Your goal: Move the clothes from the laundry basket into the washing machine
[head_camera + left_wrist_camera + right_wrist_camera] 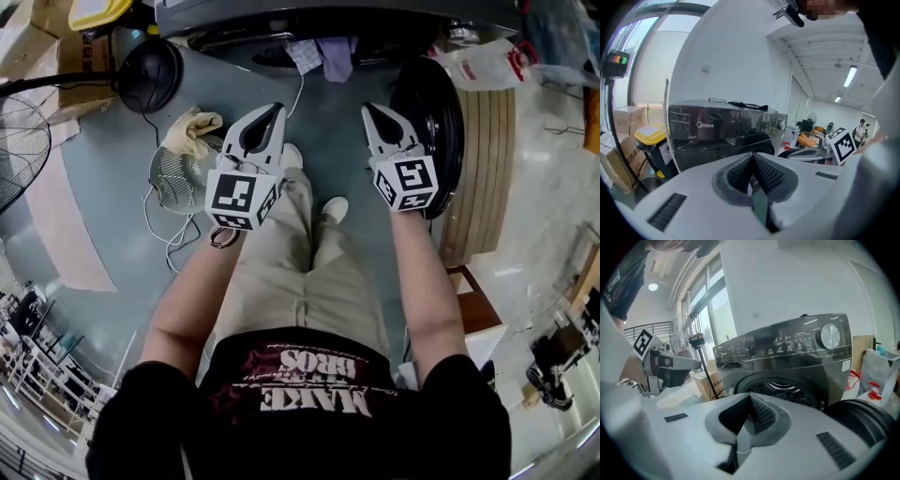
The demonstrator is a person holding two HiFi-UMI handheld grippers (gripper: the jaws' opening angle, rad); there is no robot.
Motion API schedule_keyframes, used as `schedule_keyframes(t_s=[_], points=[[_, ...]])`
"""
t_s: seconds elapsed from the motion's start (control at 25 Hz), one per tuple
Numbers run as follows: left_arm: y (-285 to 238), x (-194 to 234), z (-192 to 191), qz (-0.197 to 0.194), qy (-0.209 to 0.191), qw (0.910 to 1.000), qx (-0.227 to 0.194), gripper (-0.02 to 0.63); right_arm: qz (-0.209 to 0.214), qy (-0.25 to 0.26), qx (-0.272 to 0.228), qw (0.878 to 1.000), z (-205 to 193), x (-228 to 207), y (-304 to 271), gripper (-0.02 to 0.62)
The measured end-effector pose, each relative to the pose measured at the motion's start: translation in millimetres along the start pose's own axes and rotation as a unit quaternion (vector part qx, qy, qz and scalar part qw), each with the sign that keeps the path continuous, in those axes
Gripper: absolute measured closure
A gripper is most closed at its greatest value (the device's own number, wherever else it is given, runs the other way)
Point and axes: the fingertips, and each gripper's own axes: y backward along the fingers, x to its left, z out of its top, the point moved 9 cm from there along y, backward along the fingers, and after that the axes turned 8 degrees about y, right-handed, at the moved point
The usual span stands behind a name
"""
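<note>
Clothes [323, 54] show in 2 places. A pale checked piece and a purple one hang over the lip of the washing machine [281, 14] drum. A cream cloth [192, 131] lies crumpled on the rim of what looks like the round wire basket [173, 192] on the floor.

Expect that cream cloth to be light, soft and limp, so it will sag and trail. Pinch a thick fold near its middle rather than an edge, and lift it clear of the wire before you swing across.

Your left gripper [272, 111] has its jaws pressed together with nothing between them, and your right gripper [372, 111] is likewise closed and empty. You hold both up in front of you, pointing toward the machine.

The cream cloth sits below and just left of your left gripper, apart from it. The hanging pieces lie ahead, between the 2 grippers, touching neither. The door [431, 122] stands open at your right.
</note>
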Motion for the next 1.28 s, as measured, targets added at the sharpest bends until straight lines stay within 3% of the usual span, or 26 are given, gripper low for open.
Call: schedule_keyframes(t_s=[0.36, 1.28], points=[[34.6, -27.7, 55.1, 0.017, -0.022, 0.9979, -0.058, 0.601, 0.0, 0.026, -0.017, 1.0, 52.2, 11.3, 46.4, 0.592], [138.1, -77.8, 158.5, 0.058, -0.041, 0.9894, -0.127, 0.601, 0.009, 0.076, -0.061, 0.995, 182.0, 36.2, 135.0, 0.592]])
